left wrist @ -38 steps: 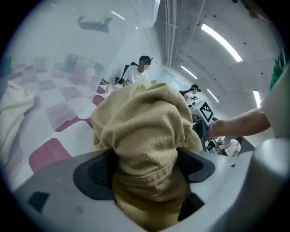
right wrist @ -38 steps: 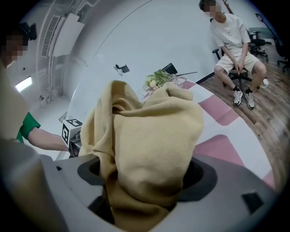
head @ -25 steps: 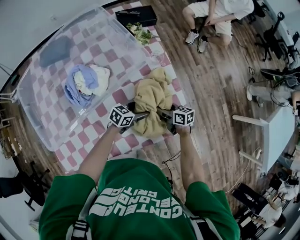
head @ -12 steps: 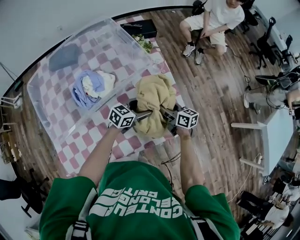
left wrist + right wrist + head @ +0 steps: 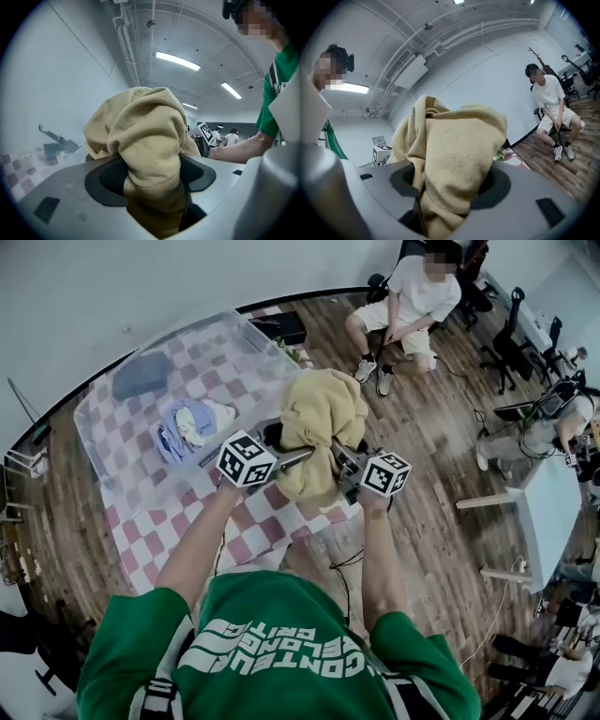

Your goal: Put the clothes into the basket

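Tan ribbed sweatshirt [image 5: 319, 423] bunched between both tools, seemingly held clear of the checked cloth [image 5: 253, 531]. Left gripper [image 5: 275, 440] and right gripper [image 5: 342, 462] are each clamped partway on a thick fold. Clear plastic basket [image 5: 234, 357] lies at 10 o'clock from my grippers, left one nearer; blue-and-white clothes [image 5: 192, 423] already inside. Bundle runs 12 to 6. My guess: carry toward 10. Wooden floor [image 5: 422, 484]; seated person [image 5: 403, 315] at 1 o'clock.
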